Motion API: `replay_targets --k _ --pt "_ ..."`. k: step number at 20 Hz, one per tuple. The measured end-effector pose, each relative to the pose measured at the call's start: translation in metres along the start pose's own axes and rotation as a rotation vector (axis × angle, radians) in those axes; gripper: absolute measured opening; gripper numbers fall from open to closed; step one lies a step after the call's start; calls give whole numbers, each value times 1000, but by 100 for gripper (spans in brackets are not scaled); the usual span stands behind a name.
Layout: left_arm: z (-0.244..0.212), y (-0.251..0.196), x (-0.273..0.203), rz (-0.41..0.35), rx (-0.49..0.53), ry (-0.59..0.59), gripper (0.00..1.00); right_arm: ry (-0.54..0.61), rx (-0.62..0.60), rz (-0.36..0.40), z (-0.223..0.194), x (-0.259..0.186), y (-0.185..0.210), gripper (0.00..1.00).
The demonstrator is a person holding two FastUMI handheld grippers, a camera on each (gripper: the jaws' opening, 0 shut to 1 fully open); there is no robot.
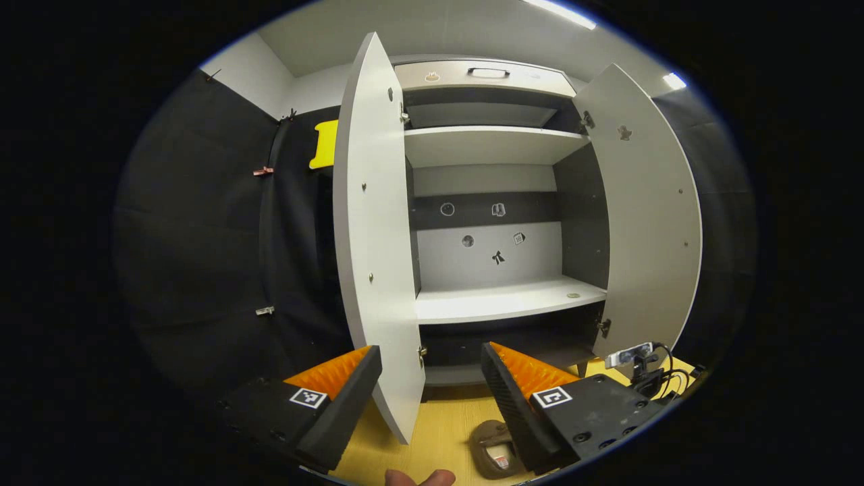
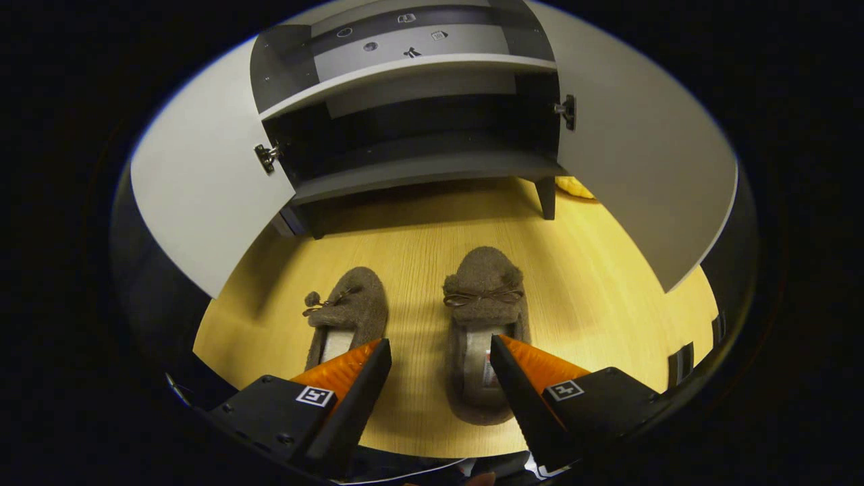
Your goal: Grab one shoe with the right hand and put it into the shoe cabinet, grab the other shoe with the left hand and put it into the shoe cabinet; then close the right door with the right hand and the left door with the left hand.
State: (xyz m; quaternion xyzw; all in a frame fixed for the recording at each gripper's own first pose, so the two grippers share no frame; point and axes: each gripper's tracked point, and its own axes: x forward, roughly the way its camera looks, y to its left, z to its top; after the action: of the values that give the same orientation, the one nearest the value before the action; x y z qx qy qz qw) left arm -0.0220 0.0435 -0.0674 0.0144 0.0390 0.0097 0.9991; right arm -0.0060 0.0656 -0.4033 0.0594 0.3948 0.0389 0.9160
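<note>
Pale wood flooring (image 2: 418, 236) runs up to the foot of a grey shoe cabinet (image 1: 489, 145) that stands with both doors swung wide. In the left gripper view the left door (image 1: 374, 236) juts out edge-on toward us and the right door (image 1: 648, 216) angles away on the far side, leaving the inside plain to see: an upper shelf (image 1: 489, 142) and a middle shelf (image 1: 506, 300), both bare of shoes, with a few small stickers (image 1: 498, 256) on the back panel and one small round thing (image 1: 573, 295), too small to make out, near the right end of the middle shelf. Above the shelves sits a drawer front with a dark handle (image 1: 487, 71). The bottom compartment (image 2: 418, 145), seen best in the right gripper view, is dark, and I see no shoe in it. Both shoes sit on the floor in front of the cabinet, side by side, toes toward it: the left shoe (image 2: 347, 314) and the right shoe (image 2: 482, 324), brown fuzzy slippers with little bows. The left gripper (image 1: 432, 388) hangs level with the lower cabinet, its fingers spread wide and holding nothing. The right gripper (image 2: 439, 374) hovers over the slippers, also spread wide and empty; one finger overlaps the heel of the left shoe and the other the heel of the right shoe, though I cannot tell whether either touches. A small camera with cables (image 1: 634, 361) stands on the floor beyond the right door.
</note>
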Motion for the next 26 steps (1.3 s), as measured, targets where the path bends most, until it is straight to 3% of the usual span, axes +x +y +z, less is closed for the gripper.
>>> replay_targets --k 2,5,6,7,8,10,11,12,13,14,15,16,21,26 --pt "-8 4 1 4 -2 12 95 12 4 -5 -5 19 -3 97" --pt "-17 10 4 14 0 24 95 -4 13 -11 -5 47 -4 86" --pt "-20 11 4 16 -1 28 95 -12 15 -21 -5 53 -5 80" --pt "-22 13 4 20 -5 34 95 -26 17 -38 -4 63 -7 60" --pt "-26 15 5 23 -10 41 95 -42 18 -56 -1 69 -9 64" --pt "-33 18 5 28 -19 57 95 -75 21 -63 5 79 -8 42" --pt "-36 18 5 30 -22 66 95 -89 14 -77 12 82 -12 49" --pt "-39 19 6 31 -23 74 95 -93 7 -102 10 85 -20 49" --pt "-41 19 6 32 -24 79 95 -100 17 -104 12 87 -18 4" --pt "-44 20 6 34 -27 84 95 -109 14 -106 13 85 -18 19" --pt "-44 20 7 35 -29 88 95 -114 7 -109 14 84 -21 19" --pt "-45 21 7 35 -31 91 95 -118 7 -107 14 85 -21 9" --pt "-38 16 8 26 -30 82 95 -117 -7 -67 26 57 -18 8" --pt "-34 9 8 12 -37 83 95 -168 16 -40 71 3 -13 8"
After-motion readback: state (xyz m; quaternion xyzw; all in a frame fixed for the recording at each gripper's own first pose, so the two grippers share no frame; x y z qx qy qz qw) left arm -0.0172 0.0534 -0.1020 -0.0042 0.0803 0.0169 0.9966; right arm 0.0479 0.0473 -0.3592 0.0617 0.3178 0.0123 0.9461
